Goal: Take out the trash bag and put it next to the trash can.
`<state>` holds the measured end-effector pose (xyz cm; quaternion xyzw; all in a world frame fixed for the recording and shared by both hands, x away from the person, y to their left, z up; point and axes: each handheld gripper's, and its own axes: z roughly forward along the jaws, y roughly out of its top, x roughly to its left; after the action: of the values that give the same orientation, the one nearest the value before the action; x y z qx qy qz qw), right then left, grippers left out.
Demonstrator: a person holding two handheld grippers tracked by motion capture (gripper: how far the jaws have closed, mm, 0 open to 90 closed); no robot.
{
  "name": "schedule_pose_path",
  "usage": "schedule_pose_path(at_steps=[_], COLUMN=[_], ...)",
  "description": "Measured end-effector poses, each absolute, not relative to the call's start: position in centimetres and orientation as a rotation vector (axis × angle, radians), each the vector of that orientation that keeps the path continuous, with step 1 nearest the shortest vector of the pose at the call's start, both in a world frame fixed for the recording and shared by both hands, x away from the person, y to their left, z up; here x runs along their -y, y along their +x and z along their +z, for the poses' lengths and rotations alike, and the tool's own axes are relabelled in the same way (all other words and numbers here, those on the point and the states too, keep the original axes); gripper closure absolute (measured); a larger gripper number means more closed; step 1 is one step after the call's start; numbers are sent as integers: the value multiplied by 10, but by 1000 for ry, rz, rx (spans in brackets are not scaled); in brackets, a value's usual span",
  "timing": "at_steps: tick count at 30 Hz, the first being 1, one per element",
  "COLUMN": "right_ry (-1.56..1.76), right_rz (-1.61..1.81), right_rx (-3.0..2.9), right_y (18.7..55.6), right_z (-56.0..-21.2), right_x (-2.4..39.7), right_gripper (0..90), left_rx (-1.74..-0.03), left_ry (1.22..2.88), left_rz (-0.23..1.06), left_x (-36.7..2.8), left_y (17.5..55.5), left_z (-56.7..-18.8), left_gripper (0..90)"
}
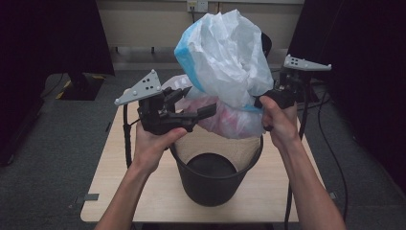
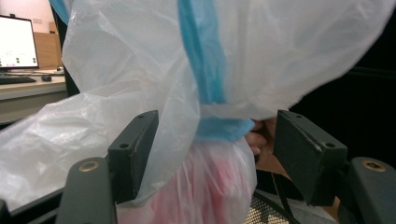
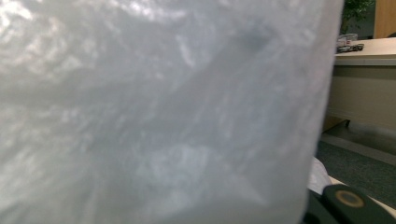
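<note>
Surface: pale wooden table on grey carpet, dark curtains at both sides. Black round mesh wastebasket is stood on it. White translucent plastic bag with blue band is held above the basket. Left gripper is spread open around the bag's neck. Right gripper: jaws hidden by plastic, state cannot be told. A lit monitor is seen in the left gripper view.

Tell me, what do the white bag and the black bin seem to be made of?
The bag: thin, crinkled, translucent plastic film with a blue band. The bin: probably matte black metal or plastic mesh; light passes through its perforated wall, so I cannot say which.
</note>
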<state>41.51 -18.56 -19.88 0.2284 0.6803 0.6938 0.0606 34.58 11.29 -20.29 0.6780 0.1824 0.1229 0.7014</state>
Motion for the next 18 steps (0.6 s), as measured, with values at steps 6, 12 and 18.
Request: schedule_pose_path(at_steps=[6,12,18], right_ry=[742,764,796], right_rz=[2082,2066,2048], right_rx=[-2024,-2004,-1994], right_y=[433,445,462], right_z=[-193,-189,-188], right_x=[190,195,198], right_gripper=[900,900,900], left_rx=[-418,-432,-440], left_ry=[1516,1521,1524], left_rz=[272,271,251], left_x=[-115,-116,-119], left_y=[349,352,354], left_z=[-207,-210,-214], left_gripper=[319,319,318])
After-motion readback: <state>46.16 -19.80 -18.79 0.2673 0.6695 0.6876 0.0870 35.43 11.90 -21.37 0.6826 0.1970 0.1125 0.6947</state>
